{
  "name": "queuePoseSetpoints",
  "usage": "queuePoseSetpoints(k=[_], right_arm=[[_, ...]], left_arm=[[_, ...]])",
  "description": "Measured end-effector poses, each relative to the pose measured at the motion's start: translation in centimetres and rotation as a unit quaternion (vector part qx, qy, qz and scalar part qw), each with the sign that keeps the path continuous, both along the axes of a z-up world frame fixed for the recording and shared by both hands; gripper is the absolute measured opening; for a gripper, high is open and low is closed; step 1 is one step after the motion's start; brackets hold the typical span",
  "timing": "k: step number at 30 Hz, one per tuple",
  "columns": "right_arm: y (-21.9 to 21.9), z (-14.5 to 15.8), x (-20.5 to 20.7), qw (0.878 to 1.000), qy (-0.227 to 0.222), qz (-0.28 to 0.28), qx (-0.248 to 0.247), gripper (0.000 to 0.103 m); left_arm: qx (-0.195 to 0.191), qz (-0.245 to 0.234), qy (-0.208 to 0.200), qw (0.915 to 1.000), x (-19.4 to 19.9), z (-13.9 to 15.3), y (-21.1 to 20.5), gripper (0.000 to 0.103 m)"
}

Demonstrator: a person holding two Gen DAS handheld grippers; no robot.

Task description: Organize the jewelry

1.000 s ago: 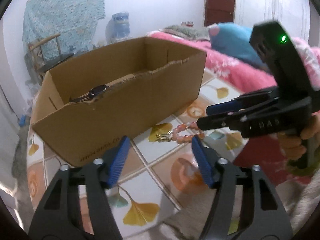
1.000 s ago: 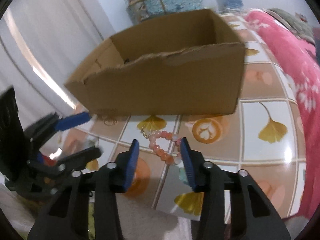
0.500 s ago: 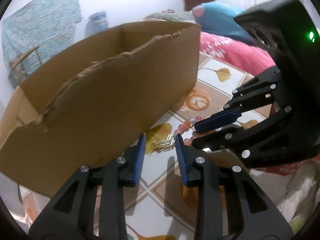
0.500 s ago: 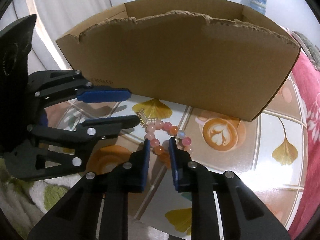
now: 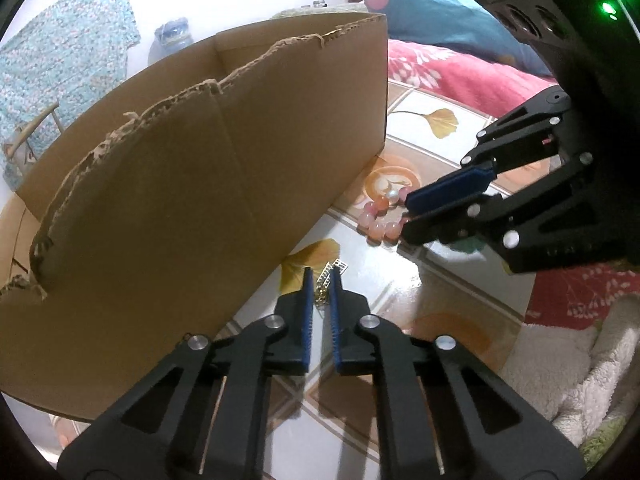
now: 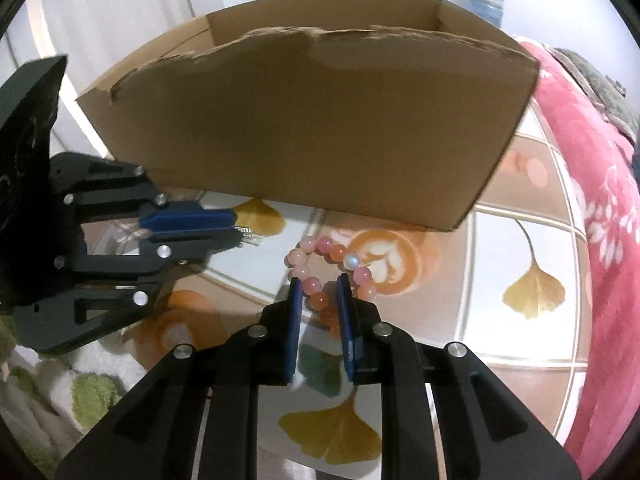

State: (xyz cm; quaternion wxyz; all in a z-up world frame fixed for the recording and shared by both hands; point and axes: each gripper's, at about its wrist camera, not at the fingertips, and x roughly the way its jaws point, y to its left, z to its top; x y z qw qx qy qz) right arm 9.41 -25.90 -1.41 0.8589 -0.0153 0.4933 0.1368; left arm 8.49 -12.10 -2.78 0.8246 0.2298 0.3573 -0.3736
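Observation:
A small gold chain piece [image 5: 325,283] lies on the tiled table in front of the cardboard box [image 5: 200,184]. My left gripper [image 5: 320,276] is closed down around it, its jaws almost together; it also shows in the right wrist view [image 6: 236,230]. A pink and orange bead bracelet [image 6: 326,276] lies to its right. My right gripper [image 6: 319,286] has its jaws narrowed on the near side of the bracelet; it also shows in the left wrist view [image 5: 404,216], with beads [image 5: 378,220] at its tips.
The open cardboard box [image 6: 312,120] with torn rim stands just behind both pieces. A red floral blanket [image 6: 600,184] lies at the right. A fluffy white and green rug [image 5: 572,364] lies at the table's near edge.
Both grippers have dropped toward the table and closed from wide open. The left one has closed on the gold chain piece, the right one on the bead bracelet.

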Motion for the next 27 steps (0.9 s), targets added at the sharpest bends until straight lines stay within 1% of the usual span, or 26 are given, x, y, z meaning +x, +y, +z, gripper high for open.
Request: queuePoseSetpoints(k=[4, 9, 14, 16, 20, 22, 25, 27], right_arm=[[-0.8, 0.5, -0.2, 1.000, -0.006, -0.013, 0.015, 0.018], [-1.9, 1.8, -0.8, 0.999, -0.025, -0.019, 0.043, 0.018], [-2.3, 2.3, -0.6, 0.997, -0.021, -0.017, 0.076, 0.018], [-2.1, 2.3, 0.3, 0.996, -0.016, -0.013, 0.086, 0.018], [-1.0, 2.2, 0.9, 0.995, -0.009, 0.007, 0.096, 0.018], [-0.2, 2.2, 1.3, 0.995, -0.008, 0.017, 0.095, 0.018], [0.3, 2.2, 1.7, 0.995, -0.004, 0.026, 0.095, 0.018], [0.6, 2.1, 2.2, 0.995, 0.001, 0.029, 0.098, 0.018]], left_arm=[[-0.002, -0.004, -0.006, 1.0000, -0.3, 0.0, 0.0, 0.004], [-0.012, -0.002, -0.010, 0.9999, -0.8, 0.9, 0.6, 0.004], [-0.005, 0.011, -0.007, 0.9999, -1.6, 1.0, 1.4, 0.004], [-0.008, 0.018, -0.003, 0.9998, -1.9, 1.1, 2.0, 0.004], [-0.025, 0.039, 0.011, 0.9989, -2.2, 1.4, 3.5, 0.004], [-0.037, 0.050, 0.028, 0.9977, -1.9, 1.2, 4.2, 0.004], [-0.057, 0.078, 0.055, 0.9938, -1.2, 0.8, 5.3, 0.004], [-0.077, 0.096, 0.071, 0.9898, -0.8, 0.8, 6.3, 0.004]])
